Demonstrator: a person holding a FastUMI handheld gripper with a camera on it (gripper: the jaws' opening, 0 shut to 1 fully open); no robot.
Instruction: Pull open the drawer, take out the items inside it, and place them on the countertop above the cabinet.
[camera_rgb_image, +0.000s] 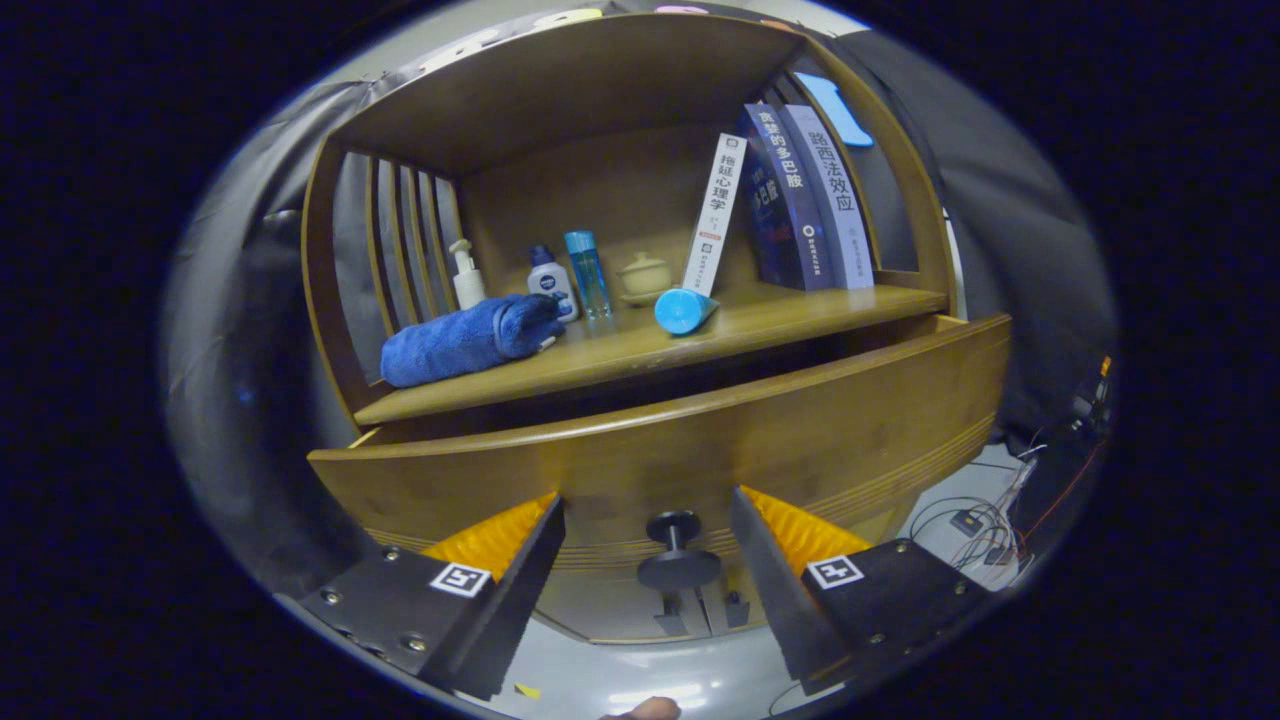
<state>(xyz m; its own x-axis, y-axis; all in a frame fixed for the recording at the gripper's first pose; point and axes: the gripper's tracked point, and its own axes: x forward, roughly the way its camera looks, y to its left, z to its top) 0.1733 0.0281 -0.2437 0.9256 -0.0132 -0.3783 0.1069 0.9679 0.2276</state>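
Gripper view. My tongs (648, 520) stand released, fingers well apart, nothing pressed between them. The drawer knob (678, 552) sits between the two fingers, roughly centred, touching neither. Its stem runs straight away from me into the drawer front (700, 440), so the pull axis lies along the line my fingers point.

The drawer is already drawn partly out: a dark gap shows between its top edge and the shelf board above. From this low angle I cannot see into it, so what it holds is hidden.

The desk (780, 315) above the drawer, the landing place, lies up and beyond the drawer front. On it: a rolled blue towel (465, 340) to one side, a pump bottle (467, 275), a small white bottle (552, 283), a tall blue bottle (588, 272), a little lidded pot (644, 277), a blue cylinder (684, 310) lying on its side, and leaning books (790, 200).

My judgement: the contents lie above and behind the front panel, so I must rise over that edge before reaching down.
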